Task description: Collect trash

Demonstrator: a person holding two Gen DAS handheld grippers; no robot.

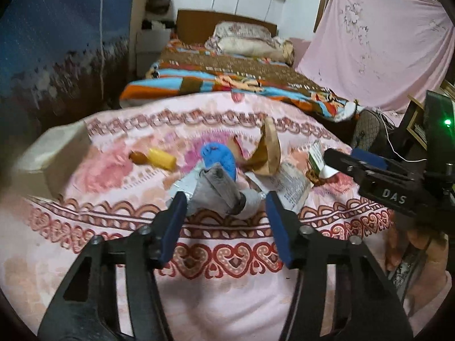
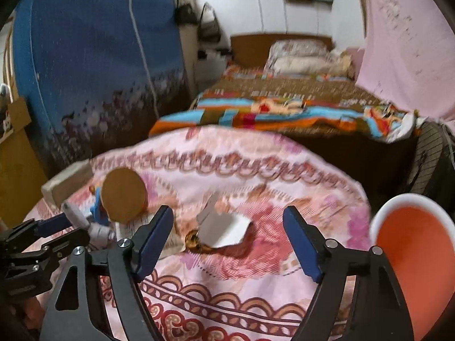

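A: How are the tongs seen?

B: The left gripper [image 1: 226,199] is held apart — a crumpled grey wrapper [image 1: 224,193] lies between its blue pads, no contact being visible. The right gripper [image 2: 227,227] is spread wide over a torn white paper scrap [image 2: 224,228], untouched.

A: And the trash?

B: It is scattered on the pink patterned cloth [image 1: 227,284]: a blue scrap [image 1: 219,157], a yellow wrapper [image 1: 162,158], brown cardboard [image 1: 268,147]. An orange bin [image 2: 412,253] is seen at the right edge.
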